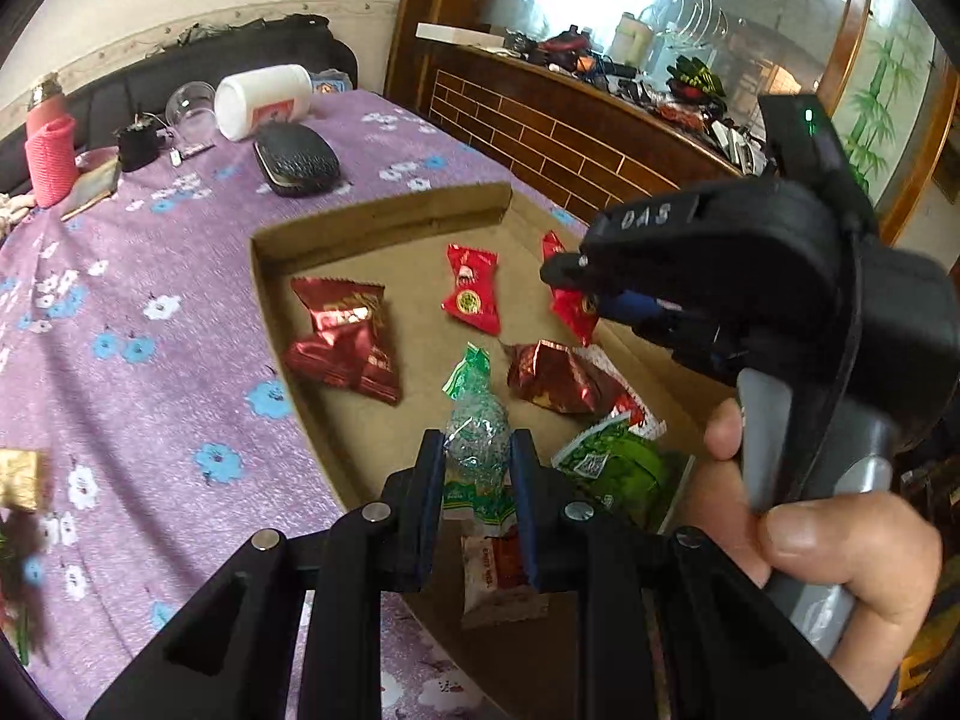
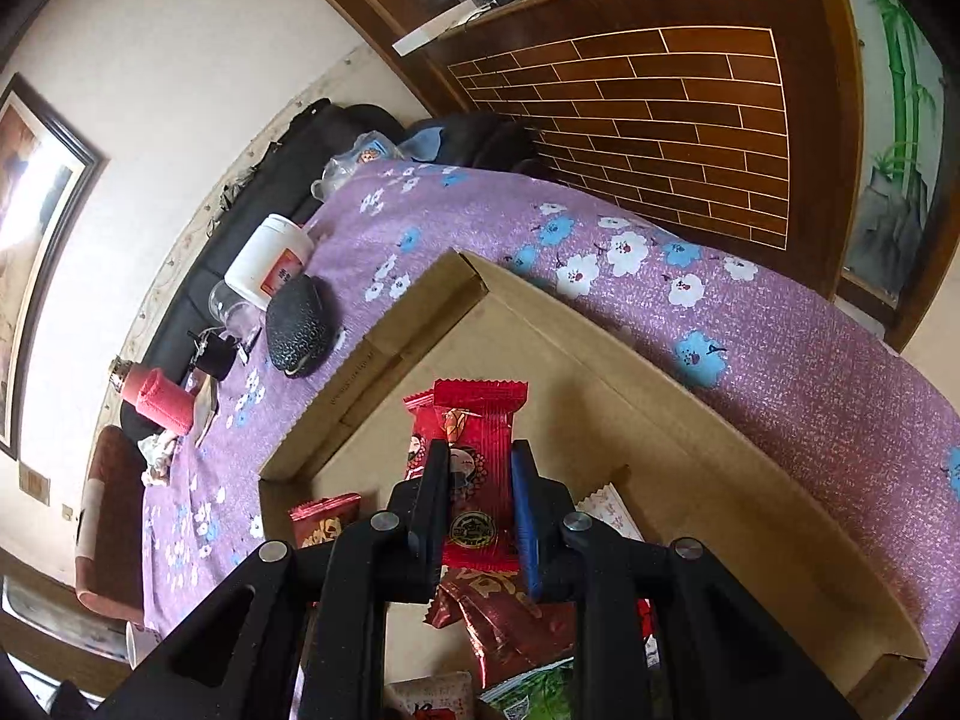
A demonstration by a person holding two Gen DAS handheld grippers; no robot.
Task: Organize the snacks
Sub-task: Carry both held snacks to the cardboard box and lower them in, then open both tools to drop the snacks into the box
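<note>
Purple flowered cloth [image 1: 150, 300] covered the table, and on it, going left to right, stood a pink cup [image 1: 49, 162], a white jar [image 1: 264, 99] on its side and a dark case [image 1: 297, 159], all at the far edge and well apart from the work. Nearer sat a shallow cardboard tray [image 1: 372, 222], the place where the snacks were being gathered, I judged, since most wrappers lay inside it.

At the tray's left lay a dark red pack [image 1: 345, 339], then a bright red candy [image 1: 472, 288] farther back, then a crumpled red foil pack [image 1: 555, 378] and a green packet [image 1: 618, 462] at the near right.

The left gripper [image 1: 477, 462] was clamped on a green candy [image 1: 474, 420], fingers pressed against its sides, holding it just over the tray floor, probably to set it down among the others. The right gripper [image 2: 480, 504], held by a hand [image 1: 840, 552], had its fingers closed on a red candy [image 2: 474, 468] above the tray, likely for the same reason.

From the left camera I could see the hand, the right tool's body and most of the tray's contents, but the held red candy was half hidden behind the jaws. The right camera showed that candy's printed face clearly, and the tray's far corner [image 2: 462, 264], but almost none of the green candy's side.
</note>
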